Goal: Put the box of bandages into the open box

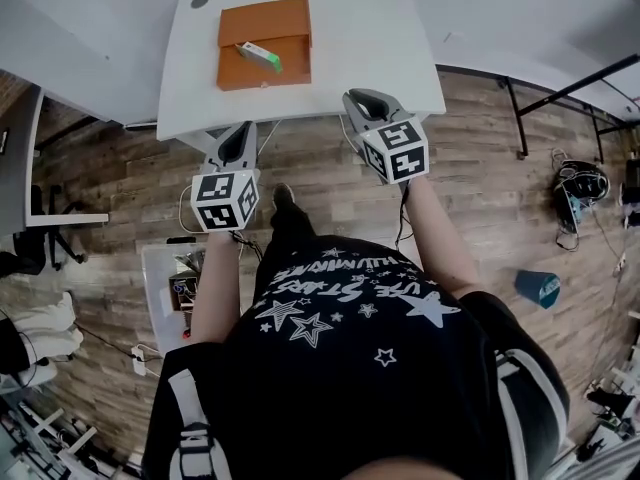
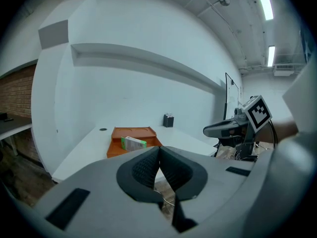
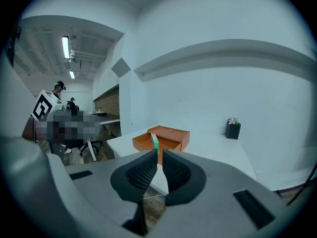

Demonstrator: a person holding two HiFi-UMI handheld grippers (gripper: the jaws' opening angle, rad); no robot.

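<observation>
The orange open box (image 1: pixel 265 43) lies on the white table (image 1: pixel 380 38), toward its far side. The white-and-green box of bandages (image 1: pixel 260 56) rests tilted inside it, and shows the same way in the left gripper view (image 2: pixel 132 143) and the right gripper view (image 3: pixel 155 142). Both grippers hang in front of the table's near edge, well short of the orange box (image 2: pixel 133 133) (image 3: pixel 171 137). My left gripper (image 1: pixel 243 130) (image 2: pixel 159 151) is shut and empty. My right gripper (image 1: pixel 358 96) (image 3: pixel 159 153) is shut too, with nothing between its pads.
A small black holder (image 3: pixel 233 129) (image 2: pixel 169 120) stands at the table's back corner. A round cable hole (image 1: pixel 199 1) is at the far left. Wooden floor lies below me, with another desk and chair (image 1: pixel 50 228) on the left and a blue bin (image 1: pixel 538 288) on the right.
</observation>
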